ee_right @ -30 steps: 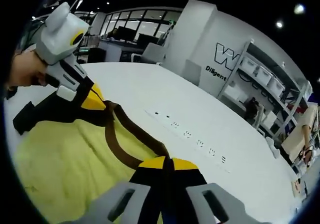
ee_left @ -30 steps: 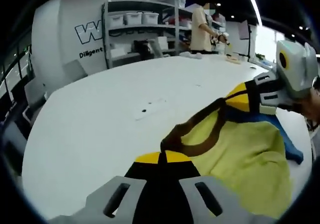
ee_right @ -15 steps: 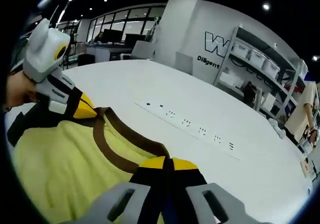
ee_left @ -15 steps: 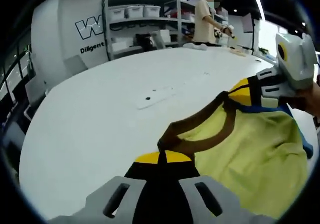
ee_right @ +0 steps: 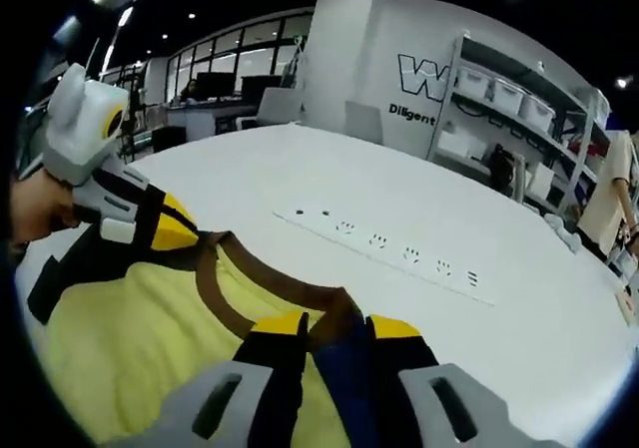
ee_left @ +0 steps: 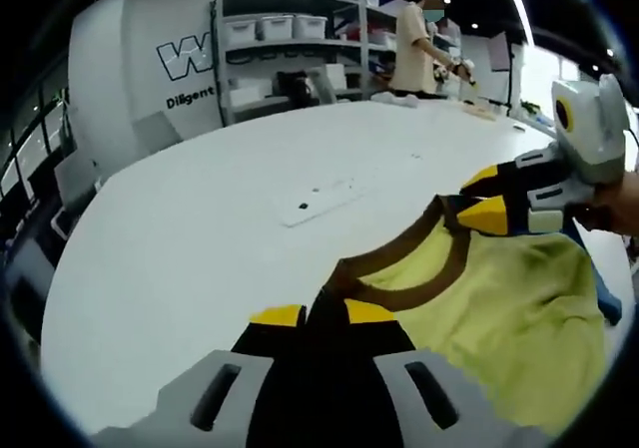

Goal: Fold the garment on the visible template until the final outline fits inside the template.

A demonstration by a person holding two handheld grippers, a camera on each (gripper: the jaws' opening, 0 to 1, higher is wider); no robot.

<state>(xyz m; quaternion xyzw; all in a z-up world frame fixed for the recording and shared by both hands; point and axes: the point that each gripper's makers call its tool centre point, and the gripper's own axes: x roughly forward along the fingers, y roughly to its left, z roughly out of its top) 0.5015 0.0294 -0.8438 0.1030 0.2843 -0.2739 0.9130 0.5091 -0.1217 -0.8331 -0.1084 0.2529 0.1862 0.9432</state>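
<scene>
garment (ee_left: 499, 308) on table (ee_left: 200, 238), shelves (ee_left: 290, 54) behind table

There is one yellow fabric garment with a brown collar (ee_left: 499, 303), two black-and-yellow two-jaw grippers, the left gripper (ee_left: 321, 318) and the right gripper (ee_right: 334, 330), one white table (ee_left: 200, 228), one grey metal shelving rack (ee_left: 290, 54), and one person (ee_left: 414, 44) standing beyond the table.

Soft matt cloth garment (ee_left: 499, 298) on a smooth white table (ee_left: 200, 238).

Grey tongs (ee_left: 322, 313) with black, yellow-tipped jaws.
</scene>
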